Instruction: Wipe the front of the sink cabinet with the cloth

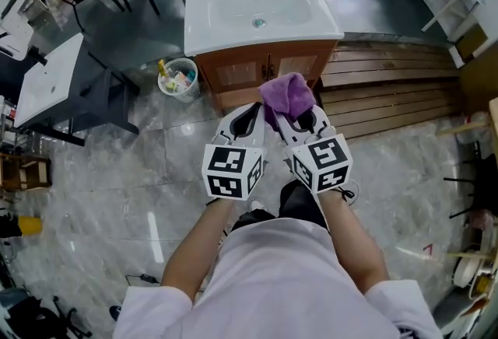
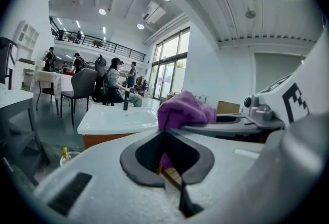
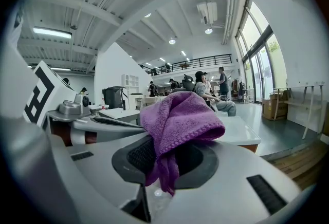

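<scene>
A grey marble floor point(image 1: 117, 174) spreads through an open workshop. A white-topped wooden sink cabinet point(image 1: 264, 69) stands ahead, with a wastebasket point(image 1: 179, 79) of bottles at its left corner. The right gripper point(image 1: 294, 116) clamps a purple cloth point(image 1: 286, 95) near the cabinet front. The left gripper point(image 1: 250, 113) is closed and empty.

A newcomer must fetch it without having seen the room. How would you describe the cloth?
Find the white sink on its wooden cabinet. Just in front of it, the right gripper is shut on the cloth: the only purple, fluffy thing among hard white gripper shells.
</scene>
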Motion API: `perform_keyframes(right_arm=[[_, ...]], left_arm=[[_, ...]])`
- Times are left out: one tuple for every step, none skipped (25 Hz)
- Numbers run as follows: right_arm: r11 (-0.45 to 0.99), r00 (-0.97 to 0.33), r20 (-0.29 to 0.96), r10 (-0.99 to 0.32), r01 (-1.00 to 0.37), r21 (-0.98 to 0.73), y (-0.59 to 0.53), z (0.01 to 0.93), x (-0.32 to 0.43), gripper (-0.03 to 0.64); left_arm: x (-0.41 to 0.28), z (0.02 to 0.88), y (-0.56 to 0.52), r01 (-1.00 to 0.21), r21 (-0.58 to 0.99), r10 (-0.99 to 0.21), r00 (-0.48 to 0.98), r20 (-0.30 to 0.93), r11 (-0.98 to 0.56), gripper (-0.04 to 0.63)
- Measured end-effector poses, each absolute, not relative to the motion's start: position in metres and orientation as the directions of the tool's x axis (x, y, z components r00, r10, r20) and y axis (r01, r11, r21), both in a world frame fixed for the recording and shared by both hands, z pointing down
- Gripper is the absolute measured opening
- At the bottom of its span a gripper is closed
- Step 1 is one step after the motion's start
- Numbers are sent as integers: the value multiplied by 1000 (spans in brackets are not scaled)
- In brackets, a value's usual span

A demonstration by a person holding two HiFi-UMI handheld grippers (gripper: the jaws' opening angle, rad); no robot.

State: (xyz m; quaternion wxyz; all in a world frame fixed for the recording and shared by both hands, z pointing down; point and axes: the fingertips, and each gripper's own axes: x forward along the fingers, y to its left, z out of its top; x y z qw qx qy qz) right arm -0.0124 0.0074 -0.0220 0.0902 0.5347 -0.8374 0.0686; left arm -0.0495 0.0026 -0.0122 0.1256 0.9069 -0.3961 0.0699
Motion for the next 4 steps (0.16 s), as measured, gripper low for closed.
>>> perform_keyframes(right_arm=[[419,-412,225,-883,-908,-16,8,-22,-13,72],[419,-412,225,-883,-908,-15,8,-22,-13,72],[419,-411,224,-884,-908,-14,9,-22,-12,72],[419,-411,223,-884,-908,-13,9,-22,-12,72]], left_arm=[[-49,-12,3,-736,172,-701,677,226,-655,5],[-49,-12,3,-735,171,-700,678,226,-656,5],[-48,-13,4,-733,170,-698,679,226,-658,5],[-48,-13,4,-732,169,-697,680,227,-660,5]])
